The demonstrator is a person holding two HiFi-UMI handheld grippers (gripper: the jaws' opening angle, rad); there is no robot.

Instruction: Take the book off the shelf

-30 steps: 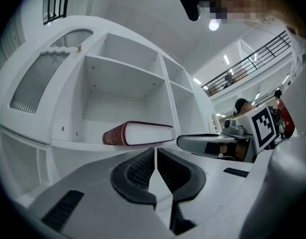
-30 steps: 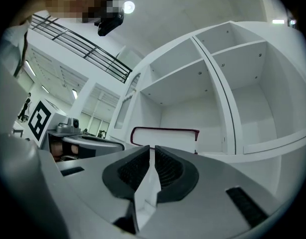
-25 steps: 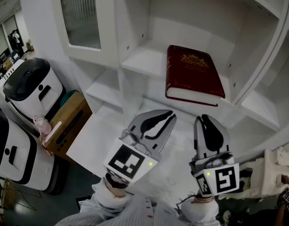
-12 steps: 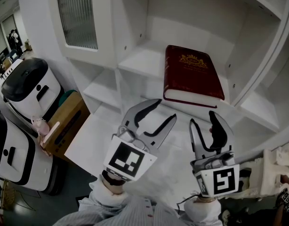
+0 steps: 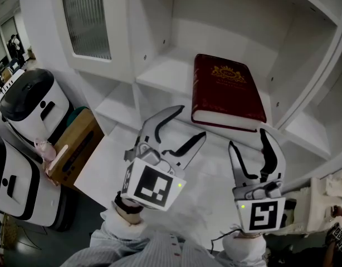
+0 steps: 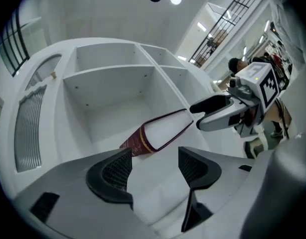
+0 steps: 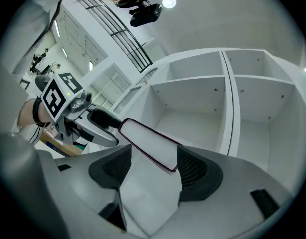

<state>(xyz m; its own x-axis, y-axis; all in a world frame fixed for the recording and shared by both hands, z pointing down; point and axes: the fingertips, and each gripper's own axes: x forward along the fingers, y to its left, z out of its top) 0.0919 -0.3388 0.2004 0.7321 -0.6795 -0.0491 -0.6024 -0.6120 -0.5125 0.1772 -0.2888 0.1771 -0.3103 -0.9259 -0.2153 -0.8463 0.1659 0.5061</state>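
A dark red book [image 5: 226,90] with a gold crest lies flat in a compartment of the white shelf [image 5: 160,74]. Both grippers hover just in front of the book's near edge, apart from it. My left gripper [image 5: 185,128] has its jaws opening, with nothing between them. My right gripper [image 5: 249,143] is also opening and empty. The left gripper view shows the book [image 6: 160,133] beyond the left gripper [image 6: 155,166]. The right gripper view shows the book's page edge [image 7: 148,143] just ahead of the right gripper [image 7: 153,168].
A louvered door [image 5: 87,18] closes the upper left compartment. Two white machines [image 5: 32,102] and a brown cardboard box [image 5: 76,146] stand on the floor at the left. A white carved object [image 5: 327,199] sits at the right edge. Upright shelf dividers [image 5: 304,77] flank the book.
Both grippers' jaws went from shut to spread apart. The book has not moved.
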